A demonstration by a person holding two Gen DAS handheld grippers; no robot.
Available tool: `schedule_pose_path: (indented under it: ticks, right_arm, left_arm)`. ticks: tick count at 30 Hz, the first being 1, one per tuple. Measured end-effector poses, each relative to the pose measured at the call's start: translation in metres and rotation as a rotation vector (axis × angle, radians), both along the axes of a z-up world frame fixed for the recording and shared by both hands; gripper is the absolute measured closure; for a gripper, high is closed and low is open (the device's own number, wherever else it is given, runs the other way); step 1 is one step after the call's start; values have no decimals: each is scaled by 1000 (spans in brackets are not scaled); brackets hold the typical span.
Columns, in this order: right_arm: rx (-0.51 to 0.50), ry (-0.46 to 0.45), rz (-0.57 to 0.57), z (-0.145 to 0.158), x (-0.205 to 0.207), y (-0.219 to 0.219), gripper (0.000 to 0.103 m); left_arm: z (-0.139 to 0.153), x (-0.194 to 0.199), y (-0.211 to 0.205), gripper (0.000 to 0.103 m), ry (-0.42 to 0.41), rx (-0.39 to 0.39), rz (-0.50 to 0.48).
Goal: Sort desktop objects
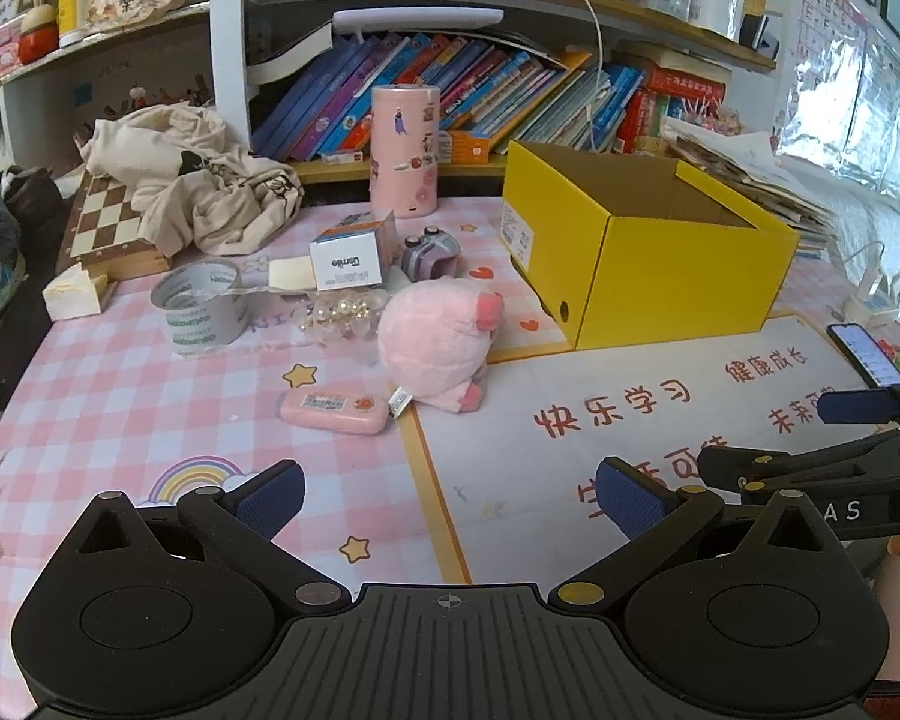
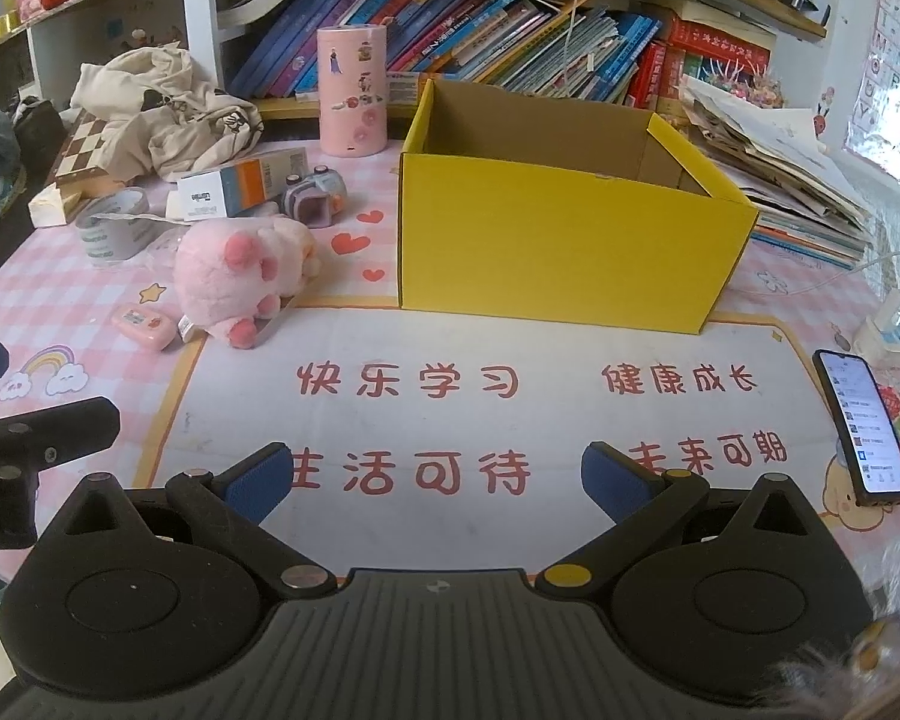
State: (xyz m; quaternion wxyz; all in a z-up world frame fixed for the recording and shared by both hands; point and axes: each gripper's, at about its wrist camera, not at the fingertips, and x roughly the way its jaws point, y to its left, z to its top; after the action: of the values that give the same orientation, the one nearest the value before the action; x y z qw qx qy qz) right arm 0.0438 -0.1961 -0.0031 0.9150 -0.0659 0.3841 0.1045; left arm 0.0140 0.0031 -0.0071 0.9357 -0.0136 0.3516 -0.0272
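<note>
- Box (image 2: pixel 570 240): yellow, open, apparently empty, at the back of the desk (image 2: pixel 510 372).
- Nothing sorted yet: plush pig (image 1: pixel 432 342), tape roll (image 1: pixel 201 306), pink case (image 1: pixel 333 411) and carton (image 1: pixel 348 252) lie left of it.
- My left claw (image 1: pixel 450 495) and right claw (image 2: pixel 438 477) gape apart, holding nothing.

The floor of the open yellow cardboard box (image 2: pixel 570 246) is hidden behind its own front wall in both views. Left of the box, the wooden chessboard (image 1: pixel 105 222) lies half buried under a crumpled cream cloth (image 1: pixel 192 180). The clear bead hair clip (image 1: pixel 339 312) sits partly behind the pink plush pig (image 1: pixel 432 342), and from the right wrist the pig blocks it entirely. Right of the box, the black smartphone (image 1: pixel 864 354) is cut off by the other tool's blue finger in the left view; its screen text is too small to read.
</note>
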Motion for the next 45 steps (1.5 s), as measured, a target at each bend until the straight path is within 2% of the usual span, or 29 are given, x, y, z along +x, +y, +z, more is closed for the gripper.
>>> schedule_pose_path:
  ticks: [10, 33, 45]
  right_arm:
    - [5, -14, -1, 4, -2, 0, 0]
    - [21, -12, 34, 6, -11, 12, 0]
    - [28, -35, 95, 11, -12, 21, 0]
  left_arm:
    - [2, -2, 2, 0, -7, -23, -29]
    - [5, -14, 6, 0, -29, -14, -41]
    - [8, -20, 10, 0, -55, -10, -22]
